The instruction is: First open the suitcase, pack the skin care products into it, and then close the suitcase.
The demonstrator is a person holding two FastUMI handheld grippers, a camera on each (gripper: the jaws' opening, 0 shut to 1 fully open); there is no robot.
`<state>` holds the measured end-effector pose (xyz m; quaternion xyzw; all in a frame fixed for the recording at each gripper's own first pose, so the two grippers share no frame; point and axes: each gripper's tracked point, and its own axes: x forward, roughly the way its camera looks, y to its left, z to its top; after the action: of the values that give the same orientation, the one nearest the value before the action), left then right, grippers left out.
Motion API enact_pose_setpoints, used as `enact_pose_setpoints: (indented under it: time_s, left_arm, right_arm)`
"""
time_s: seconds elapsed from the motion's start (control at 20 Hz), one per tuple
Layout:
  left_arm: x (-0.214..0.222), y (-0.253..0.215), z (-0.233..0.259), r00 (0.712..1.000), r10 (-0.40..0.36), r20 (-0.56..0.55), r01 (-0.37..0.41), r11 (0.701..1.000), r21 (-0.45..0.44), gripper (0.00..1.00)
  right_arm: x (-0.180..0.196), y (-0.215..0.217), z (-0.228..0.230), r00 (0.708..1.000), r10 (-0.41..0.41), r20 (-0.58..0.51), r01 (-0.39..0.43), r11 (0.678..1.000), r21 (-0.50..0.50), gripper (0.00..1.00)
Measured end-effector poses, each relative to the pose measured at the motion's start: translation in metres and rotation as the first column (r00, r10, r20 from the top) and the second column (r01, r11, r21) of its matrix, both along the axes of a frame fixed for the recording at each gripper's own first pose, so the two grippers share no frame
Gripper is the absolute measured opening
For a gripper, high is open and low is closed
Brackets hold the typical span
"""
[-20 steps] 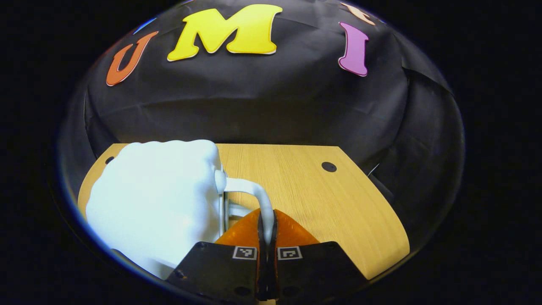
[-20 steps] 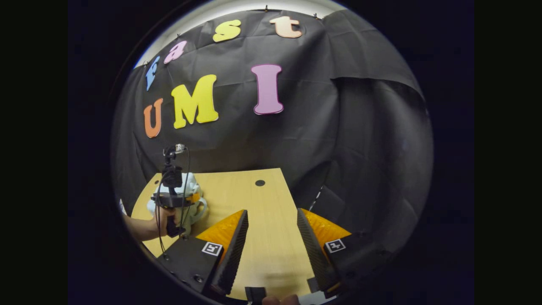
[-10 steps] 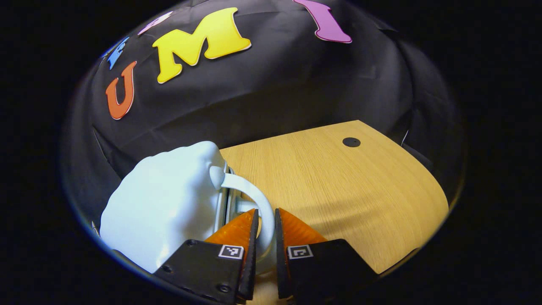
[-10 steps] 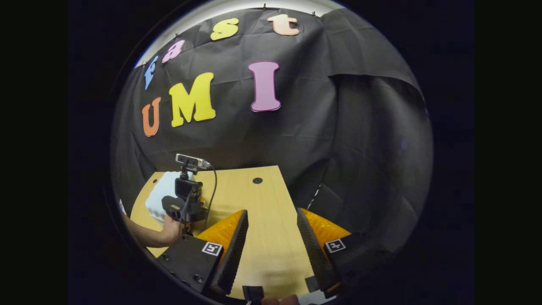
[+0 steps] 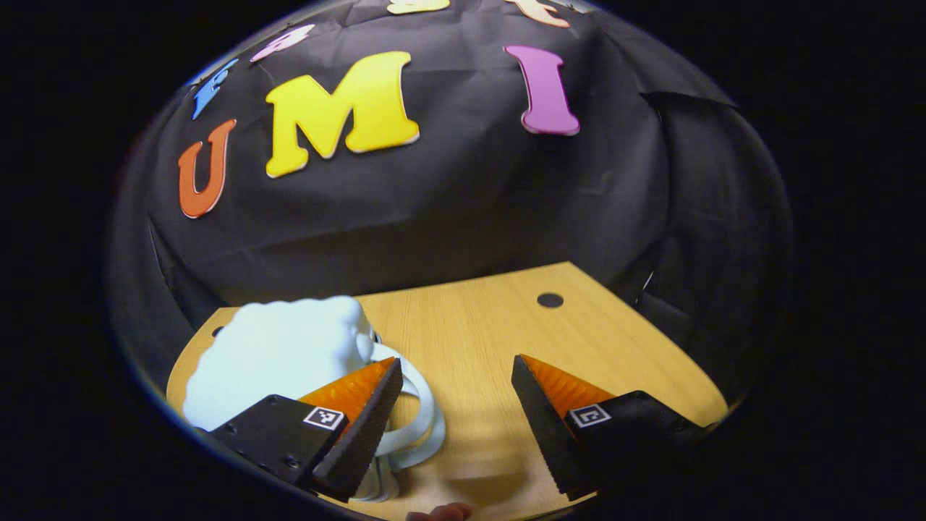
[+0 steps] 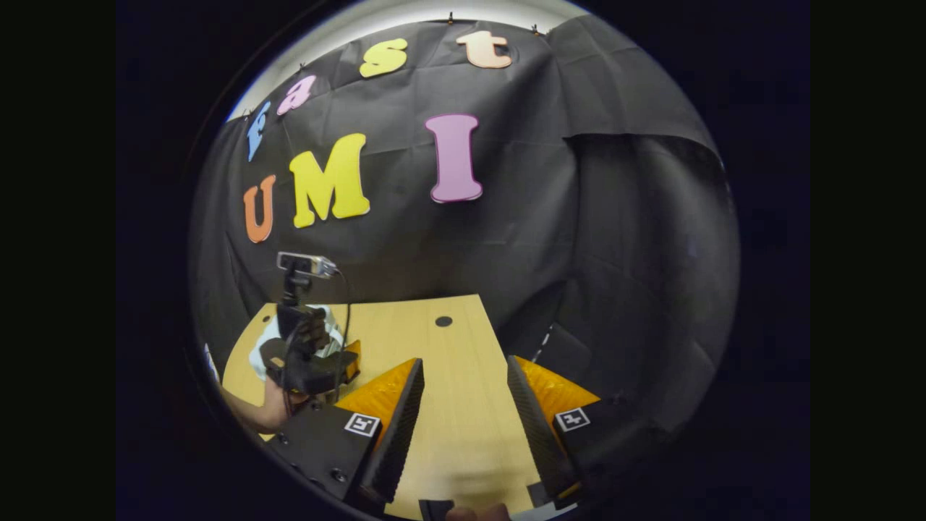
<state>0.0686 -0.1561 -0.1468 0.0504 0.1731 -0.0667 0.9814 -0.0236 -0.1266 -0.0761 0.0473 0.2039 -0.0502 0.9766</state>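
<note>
A pale, cloud-shaped suitcase (image 5: 278,354) lies on the wooden table (image 5: 499,325) at the left, and its halves look closed together. Its looped handle (image 5: 425,414) sticks out toward me, just right of my left gripper's left finger. My left gripper (image 5: 456,359) is open with only bare table between its fingers. The right gripper view has the suitcase (image 6: 262,352) far left, mostly behind the left gripper (image 6: 312,365) and the hand (image 6: 269,414) holding it. My right gripper (image 6: 464,360) hangs open over the table (image 6: 448,412), well right of the suitcase.
A round dark hole (image 5: 550,299) marks the table's far right part, also seen as a hole (image 6: 443,320) in the right gripper view. The black cloth wall stands close behind the table. Bare wood lies right of the suitcase.
My left gripper, shut on the suitcase handle a second ago, has opened wide and drawn back from it. The suitcase stays on the table. My right gripper has hardly moved.
</note>
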Motion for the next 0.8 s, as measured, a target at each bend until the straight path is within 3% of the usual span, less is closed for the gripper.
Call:
enact_pose_setpoints:
  time_s: [0.2, 0.25, 0.35, 0.65, 0.8]
  left_arm:
    - [-0.019, 0.039, 0.126, 0.979, 0.061, 0.195, -0.042, 0.994, -0.099, 0.96]
    - [-0.024, 0.050, 0.150, 0.970, 0.072, 0.232, -0.049, 0.993, -0.103, 0.96]
    - [-0.044, 0.066, 0.191, 0.953, 0.079, 0.291, -0.044, 0.991, -0.124, 0.96]
    - [-0.087, 0.112, 0.229, 0.928, 0.162, 0.336, -0.107, 0.978, -0.178, 0.96]
    - [-0.098, 0.121, 0.226, 0.921, 0.185, 0.342, -0.128, 0.975, -0.181, 0.96]
  right_arm:
    - [0.037, 0.046, 0.045, 0.986, 0.097, 0.137, -0.096, 0.995, -0.015, 0.65]
    - [0.047, 0.060, 0.059, 0.977, 0.119, 0.175, -0.119, 0.993, -0.011, 0.70]
    - [0.062, 0.086, 0.085, 0.956, 0.155, 0.249, -0.157, 0.987, -0.013, 0.70]
    - [0.069, 0.138, 0.123, 0.906, 0.191, 0.378, -0.184, 0.981, -0.055, 0.70]
    - [0.062, 0.154, 0.126, 0.899, 0.192, 0.394, -0.176, 0.981, -0.076, 0.70]
